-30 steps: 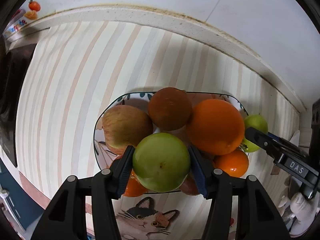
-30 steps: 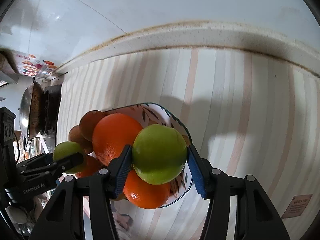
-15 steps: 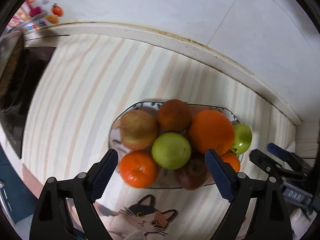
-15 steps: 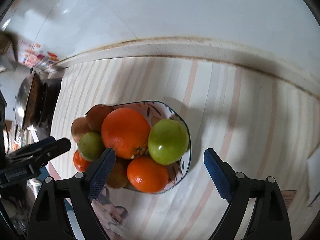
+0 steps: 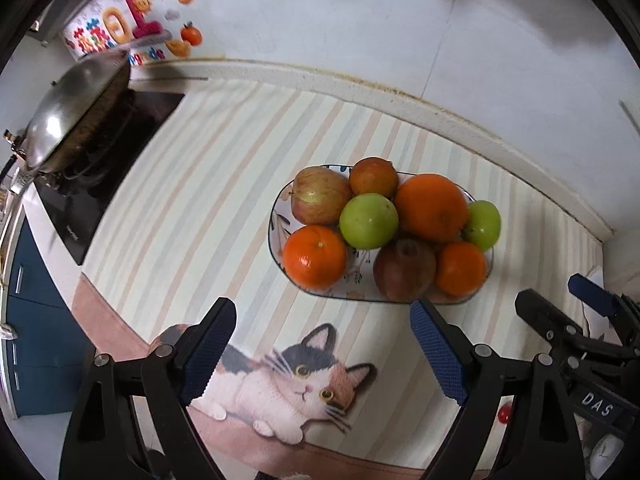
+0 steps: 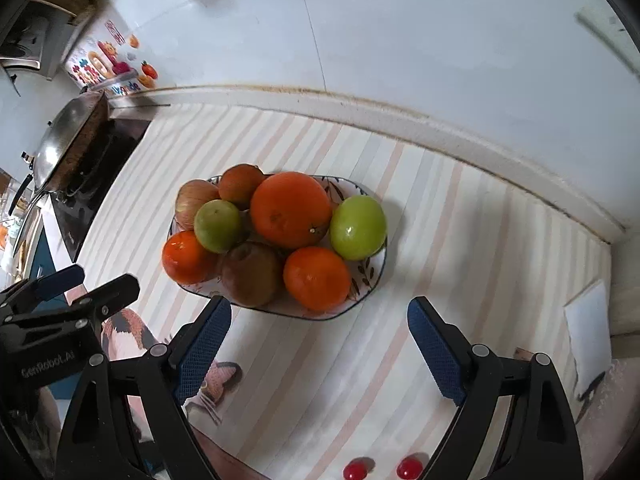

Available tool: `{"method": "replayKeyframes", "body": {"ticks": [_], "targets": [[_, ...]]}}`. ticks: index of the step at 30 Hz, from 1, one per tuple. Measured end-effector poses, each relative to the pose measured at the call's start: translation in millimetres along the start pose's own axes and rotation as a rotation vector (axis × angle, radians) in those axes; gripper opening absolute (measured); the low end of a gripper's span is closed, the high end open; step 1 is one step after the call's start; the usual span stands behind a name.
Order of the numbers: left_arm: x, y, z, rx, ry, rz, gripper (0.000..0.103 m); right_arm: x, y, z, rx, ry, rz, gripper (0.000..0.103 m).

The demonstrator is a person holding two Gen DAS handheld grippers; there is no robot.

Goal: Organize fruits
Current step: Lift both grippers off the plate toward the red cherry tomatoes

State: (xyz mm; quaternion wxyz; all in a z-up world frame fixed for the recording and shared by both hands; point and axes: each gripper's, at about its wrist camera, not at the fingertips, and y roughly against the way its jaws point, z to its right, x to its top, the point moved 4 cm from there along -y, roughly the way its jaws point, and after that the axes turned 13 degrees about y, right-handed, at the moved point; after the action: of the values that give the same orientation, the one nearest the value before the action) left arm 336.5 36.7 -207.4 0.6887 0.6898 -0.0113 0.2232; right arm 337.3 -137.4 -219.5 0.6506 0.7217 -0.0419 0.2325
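Both tongs have let go and backed away: a second ago each was clamped on a green apple over the plate, half a second ago the jaws were already spread, and now both sit well back above the desk with more of the kitchen in view. Left tongs [image 5: 324, 354] wide, nothing between the blue pads. Right tongs [image 6: 318, 350] wide too, empty.

Fruit all on the patterned plate [image 5: 276, 216]: big orange [image 5: 430, 208] in the middle, one green apple [image 5: 369, 221] on top of the pile toward the left, other green apple [image 6: 358, 227] at the plate's right rim, red apple [image 5: 320, 196] at the back left, a brownish orange fruit [image 5: 374, 178] behind, dark reddish fruit [image 5: 404, 274] at the front, two small oranges [image 5: 315, 256] at the front corners.

Key relation: plate lies straight ahead of both tongs and below them, its long axis running left-right across both views. In the left view it sits slightly right of centre, in the right view slightly left, so it is between the two hands; neither looks clearly nearer. No fruit visible off the plate, so the job looks about finished, as a judgement.

Writing: "DAS" on the right tool's body in the left view, "GenRobot.AI" on the left tool's body in the right view. Wall stickers [image 5: 120, 32] by the wok [image 5: 68, 120] show a large "10" and fruit cartoons; smaller text too blurred. Cat print [image 5: 288, 384] on the striped mat [image 5: 200, 184].
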Motion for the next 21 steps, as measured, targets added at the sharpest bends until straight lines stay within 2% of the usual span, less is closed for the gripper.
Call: {"method": "replayKeyframes", "body": {"ticks": [8, 15, 21], "targets": [[-21.7, 58.6, -12.3, -0.042, -0.010, 0.125, 0.089, -21.1, 66.6, -12.8, -0.046, -0.012, 0.100, 0.092], [-40.7, 103.2, -24.9, -0.075, -0.021, 0.188, 0.089, -39.9, 123.0, -35.4, -0.091, -0.005, 0.188, 0.092], [-52.8, 130.4, -29.1, -0.093, -0.035, 0.237, 0.089, -52.0, 158.4, -52.3, -0.092, -0.010, 0.240, 0.092]]}}
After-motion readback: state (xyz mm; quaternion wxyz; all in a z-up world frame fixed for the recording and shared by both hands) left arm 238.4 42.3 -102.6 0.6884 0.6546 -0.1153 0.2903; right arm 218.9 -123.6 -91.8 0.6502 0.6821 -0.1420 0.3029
